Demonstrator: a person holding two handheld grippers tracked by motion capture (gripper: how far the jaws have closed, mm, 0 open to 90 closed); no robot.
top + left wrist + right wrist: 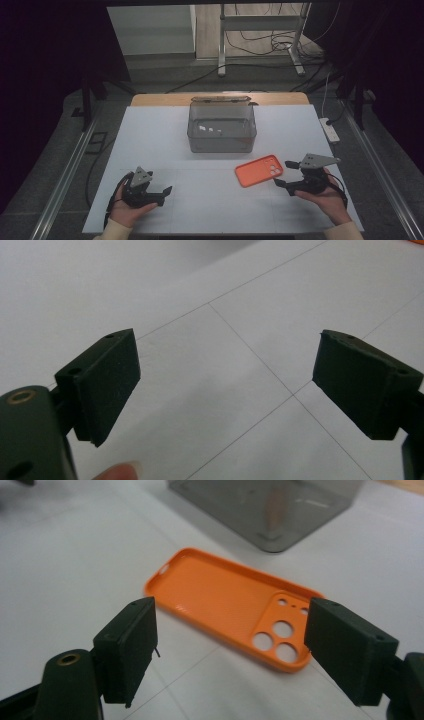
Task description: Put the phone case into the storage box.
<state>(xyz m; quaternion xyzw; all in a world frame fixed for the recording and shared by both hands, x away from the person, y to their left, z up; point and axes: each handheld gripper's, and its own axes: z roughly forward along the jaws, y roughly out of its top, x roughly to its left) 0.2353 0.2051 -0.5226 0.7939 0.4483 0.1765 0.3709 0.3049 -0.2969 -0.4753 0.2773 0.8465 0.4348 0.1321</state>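
Orange phone case (pixel 235 607) before right tool (pixel 230 645)

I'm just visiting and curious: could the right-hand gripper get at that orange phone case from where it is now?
Probably yes. The right gripper is open and sits right beside the orange phone case, which lies flat on the table with nothing between them.

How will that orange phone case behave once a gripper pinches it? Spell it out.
The orange phone case looks thin and hollow, so it is probably light and may flex when squeezed. It lies flat on the white table, open side up, so it should slide rather than roll or tip. Its low rim probably leaves the open right gripper little to grip.
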